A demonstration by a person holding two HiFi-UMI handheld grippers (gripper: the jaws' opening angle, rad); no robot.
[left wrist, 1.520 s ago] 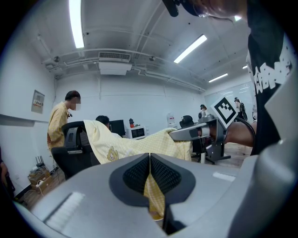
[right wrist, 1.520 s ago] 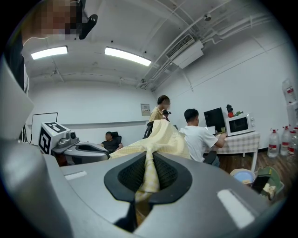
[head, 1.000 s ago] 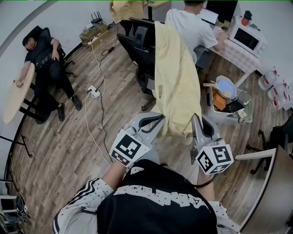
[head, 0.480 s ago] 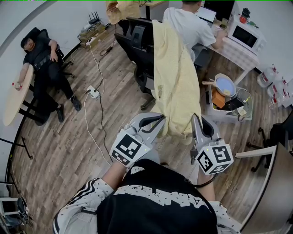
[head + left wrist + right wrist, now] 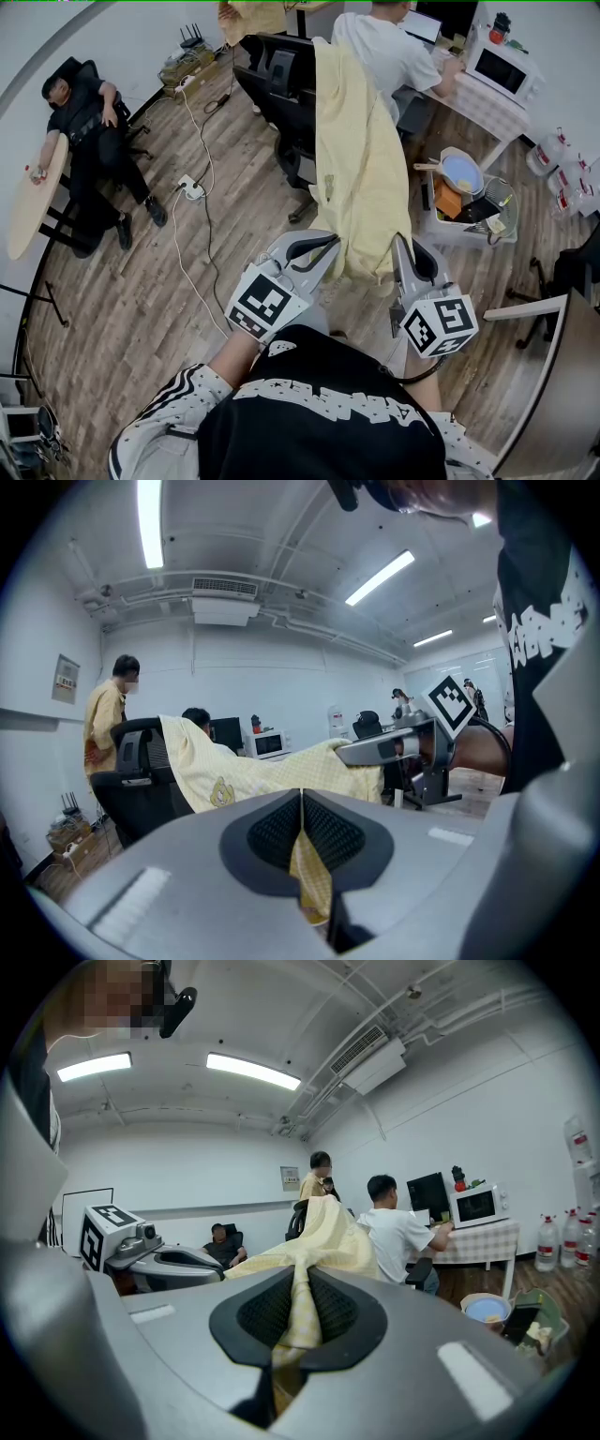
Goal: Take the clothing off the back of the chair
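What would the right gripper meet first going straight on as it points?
The right gripper is shut on the yellow garment, which stretches straight ahead of it. Past that cloth, the chair back it drapes over looks next, though depth is unclear.

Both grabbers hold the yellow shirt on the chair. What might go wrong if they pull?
The yellow shirt hangs over the top of the chair, so a pull might snag it and drag the chair. A seated person right behind might get bumped. The left gripper and right gripper pinch only its edge, so it might slip out.
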